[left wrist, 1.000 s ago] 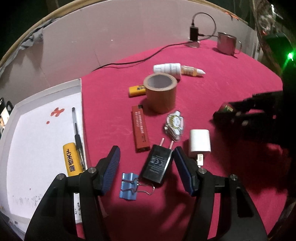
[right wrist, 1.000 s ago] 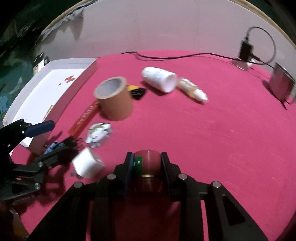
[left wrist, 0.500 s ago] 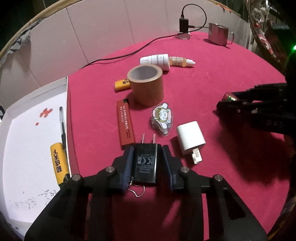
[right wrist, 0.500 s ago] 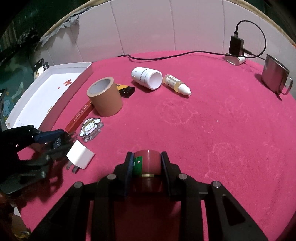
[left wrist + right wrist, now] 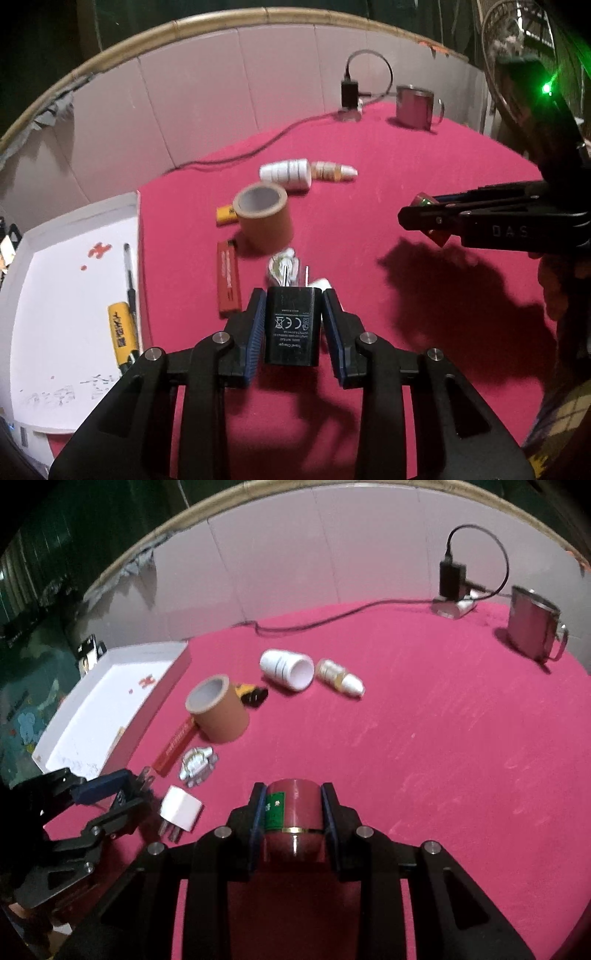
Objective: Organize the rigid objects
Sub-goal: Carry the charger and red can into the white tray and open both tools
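left tongs pinching black charger, you're lifting it over worktop's left edge | right tongs pinching red jar | risk: charger slipping short of white tray

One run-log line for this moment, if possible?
left gripper: shut on black charger | right gripper: shut on red canister
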The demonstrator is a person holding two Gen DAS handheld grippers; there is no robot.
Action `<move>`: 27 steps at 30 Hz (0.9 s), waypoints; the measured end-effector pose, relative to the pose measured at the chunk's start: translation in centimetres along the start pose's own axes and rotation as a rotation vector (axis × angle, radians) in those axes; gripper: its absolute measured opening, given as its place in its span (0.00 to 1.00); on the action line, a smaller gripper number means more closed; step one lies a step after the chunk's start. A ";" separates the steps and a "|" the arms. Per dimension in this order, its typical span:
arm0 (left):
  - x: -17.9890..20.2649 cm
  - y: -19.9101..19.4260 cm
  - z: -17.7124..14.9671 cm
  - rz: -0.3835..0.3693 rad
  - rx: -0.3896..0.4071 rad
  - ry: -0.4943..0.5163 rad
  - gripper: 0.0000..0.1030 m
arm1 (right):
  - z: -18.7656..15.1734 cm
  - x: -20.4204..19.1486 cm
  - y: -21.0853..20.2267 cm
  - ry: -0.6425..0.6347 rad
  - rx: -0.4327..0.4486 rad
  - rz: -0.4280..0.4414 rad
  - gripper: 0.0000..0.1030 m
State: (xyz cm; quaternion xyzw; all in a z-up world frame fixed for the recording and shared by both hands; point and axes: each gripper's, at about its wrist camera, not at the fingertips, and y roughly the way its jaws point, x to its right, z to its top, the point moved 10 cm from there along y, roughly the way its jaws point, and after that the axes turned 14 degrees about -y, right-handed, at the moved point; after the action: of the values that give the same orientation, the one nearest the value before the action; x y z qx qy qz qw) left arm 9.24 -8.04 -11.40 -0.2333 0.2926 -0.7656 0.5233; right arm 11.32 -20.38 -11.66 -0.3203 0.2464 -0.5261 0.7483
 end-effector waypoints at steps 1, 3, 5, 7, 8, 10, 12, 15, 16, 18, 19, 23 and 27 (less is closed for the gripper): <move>-0.2 -0.4 0.4 0.007 0.019 -0.015 0.29 | 0.2 -0.1 -0.2 0.000 0.011 -0.002 0.28; -0.5 -1.1 0.9 0.011 0.043 -0.040 0.29 | 0.6 -0.2 -0.8 -0.005 0.034 -0.005 0.28; -0.8 -1.9 1.4 0.009 0.067 -0.061 0.29 | 0.9 -0.5 -1.2 -0.013 0.052 -0.008 0.28; -0.9 -2.3 1.7 0.009 0.083 -0.068 0.29 | 1.0 -0.8 -1.5 -0.021 0.064 -0.011 0.28; -1.0 -2.6 1.9 0.010 0.092 -0.071 0.29 | 1.2 -0.9 -1.5 -0.026 0.067 -0.010 0.28; -1.1 -3.0 2.1 0.013 0.105 -0.075 0.29 | 1.2 -1.2 -1.6 -0.032 0.071 -0.008 0.28; -1.5 -3.4 2.3 0.016 0.116 -0.084 0.29 | 1.3 -1.4 -1.6 -0.034 0.073 -0.008 0.28; -2.5 -3.8 2.6 0.022 0.126 -0.112 0.29 | 1.5 -1.6 -1.8 -0.036 0.079 -0.009 0.28; -2.9 -3.9 2.7 0.025 0.129 -0.123 0.29 | 1.6 -1.7 -1.9 -0.039 0.081 -0.008 0.28; -3.7 -4.2 2.8 0.033 0.138 -0.148 0.29 | 1.7 -1.9 -2.0 -0.041 0.085 -0.008 0.28; -4.1 -4.4 2.9 0.036 0.143 -0.158 0.29 | 1.8 -2.0 -2.0 -0.042 0.087 -0.007 0.28; -5.6 -4.9 3.0 0.054 0.158 -0.195 0.29 | 2.0 -2.7 -2.2 -0.054 0.093 -0.002 0.28; -6.2 -5.1 3.0 0.059 0.164 -0.213 0.29 | 2.1 -3.1 -2.3 -0.062 0.097 0.003 0.28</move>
State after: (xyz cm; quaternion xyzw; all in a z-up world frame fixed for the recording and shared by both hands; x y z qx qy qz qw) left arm 9.94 -1.36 -6.00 -0.2610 0.1788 -0.7420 0.5911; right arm 10.35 -17.52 -8.49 -0.2994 0.1977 -0.5263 0.7709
